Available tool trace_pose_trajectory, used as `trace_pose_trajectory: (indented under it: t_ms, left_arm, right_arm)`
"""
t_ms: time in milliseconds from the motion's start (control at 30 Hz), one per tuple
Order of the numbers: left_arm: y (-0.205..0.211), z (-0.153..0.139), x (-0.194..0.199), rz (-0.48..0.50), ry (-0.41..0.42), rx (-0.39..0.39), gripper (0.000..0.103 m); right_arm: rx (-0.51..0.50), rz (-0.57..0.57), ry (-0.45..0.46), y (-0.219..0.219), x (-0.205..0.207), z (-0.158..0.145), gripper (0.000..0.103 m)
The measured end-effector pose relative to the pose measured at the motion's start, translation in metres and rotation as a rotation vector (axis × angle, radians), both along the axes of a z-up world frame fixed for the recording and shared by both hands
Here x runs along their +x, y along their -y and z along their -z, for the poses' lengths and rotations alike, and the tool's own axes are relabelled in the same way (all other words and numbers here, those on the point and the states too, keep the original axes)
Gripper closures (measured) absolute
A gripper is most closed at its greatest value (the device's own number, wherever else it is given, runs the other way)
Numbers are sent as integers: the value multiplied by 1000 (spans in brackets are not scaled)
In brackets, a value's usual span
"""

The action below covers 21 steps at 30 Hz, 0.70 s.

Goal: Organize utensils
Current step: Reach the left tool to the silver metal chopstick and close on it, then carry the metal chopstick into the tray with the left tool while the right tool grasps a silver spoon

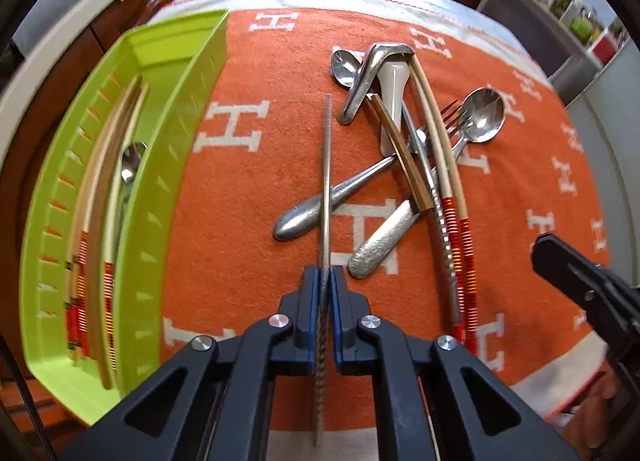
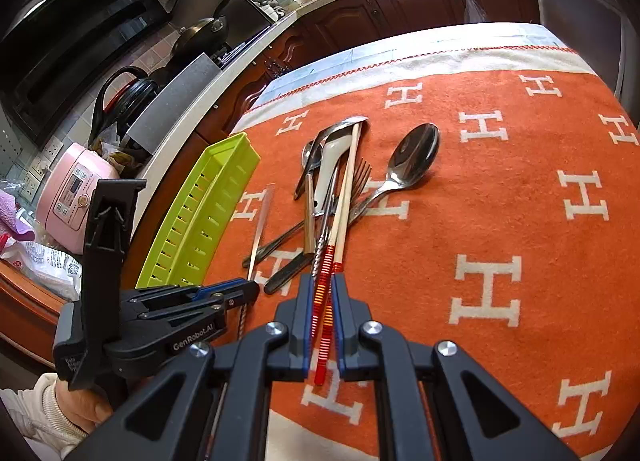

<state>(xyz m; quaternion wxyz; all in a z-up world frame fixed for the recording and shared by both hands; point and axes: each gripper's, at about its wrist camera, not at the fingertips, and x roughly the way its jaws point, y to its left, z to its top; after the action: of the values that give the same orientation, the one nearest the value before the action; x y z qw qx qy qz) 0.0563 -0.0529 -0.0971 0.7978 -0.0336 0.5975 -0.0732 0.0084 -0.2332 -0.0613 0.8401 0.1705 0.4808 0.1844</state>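
Clamped in our left gripper point(image 1: 324, 281) is a metal chopstick point(image 1: 327, 181) and in our right gripper point(image 2: 322, 301) two red-banded chopsticks point(image 2: 340, 221), so we lift level toward the green tray point(image 1: 176, 109).

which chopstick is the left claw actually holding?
The plain metal chopstick with the twisted grip end, pinched in the left claw and apart from the pile. The others are wooden with red-banded ends, or already in the green tray.
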Motion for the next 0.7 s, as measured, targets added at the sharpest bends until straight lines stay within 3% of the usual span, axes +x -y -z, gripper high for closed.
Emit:
trace_pose_trajectory:
  t_ms: [167,533,600,667,700]
  left_arm:
    - [-16,-14,-3,-20,11,-60,100]
    - [-69,-92,-1,-50,216,-110,100]
    - [-87,-100,3,-76,246,-92,100]
    - [-104,-105,9,-106,271,-59,100]
    - [-114,-107,12,-123,285,-28,100]
  right_arm:
    - [-9,-3,0,-4,1,-3,94]
    - [-4,-10,-53,-18,36,-6,93]
    - [9,-5,-58,-20,48,-7,87]
    - [6,8,-57,-22,57,-8,69]
    - [10,15,-52,-24,64,-8,66]
